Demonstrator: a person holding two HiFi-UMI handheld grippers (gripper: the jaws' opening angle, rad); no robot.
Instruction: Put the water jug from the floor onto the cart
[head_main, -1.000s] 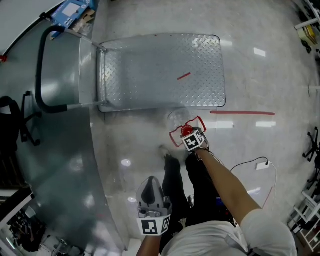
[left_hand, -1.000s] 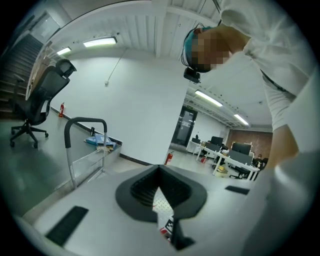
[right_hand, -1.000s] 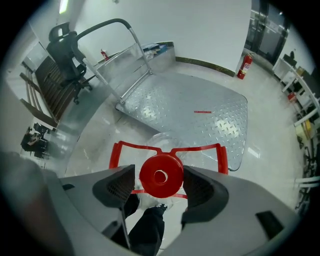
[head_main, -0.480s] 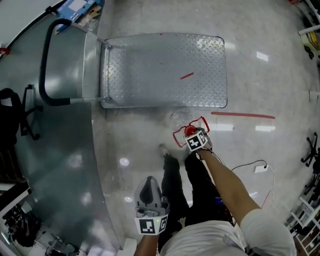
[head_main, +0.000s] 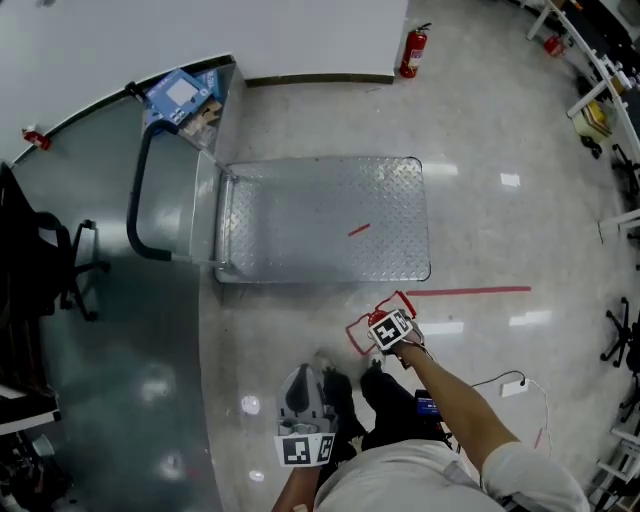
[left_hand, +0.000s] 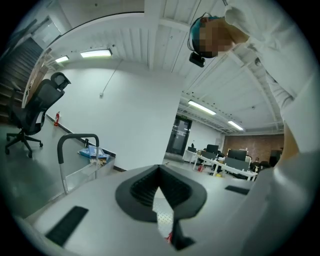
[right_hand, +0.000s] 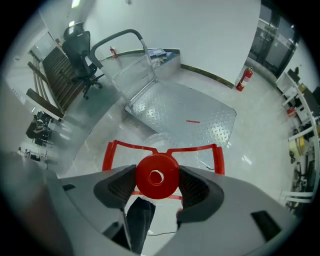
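Note:
A clear water jug with a red cap (right_hand: 157, 176) and a red carrying frame (right_hand: 165, 148) hangs from my right gripper (right_hand: 157, 187), whose jaws are shut on the cap from both sides. In the head view that gripper (head_main: 383, 322) and the red frame (head_main: 358, 335) sit just short of the near edge of the cart (head_main: 320, 220), a flat diamond-plate platform with a black push handle (head_main: 138, 205) at its left. The platform (right_hand: 187, 112) lies just beyond the jug. My left gripper (head_main: 303, 378) is low beside the person's legs, shut with nothing in it (left_hand: 160, 200).
A fire extinguisher (head_main: 411, 50) stands by the far wall. Behind the cart's handle lies a blue box (head_main: 178, 95). A black office chair (head_main: 55, 260) is at the left. A red tape line (head_main: 470, 292) and a white cable (head_main: 515, 383) lie on the floor at the right.
The head view has risen and pulled back, so the cart looks smaller and the far wall shows. My right gripper keeps its hold on the jug's cap near the cart's edge.

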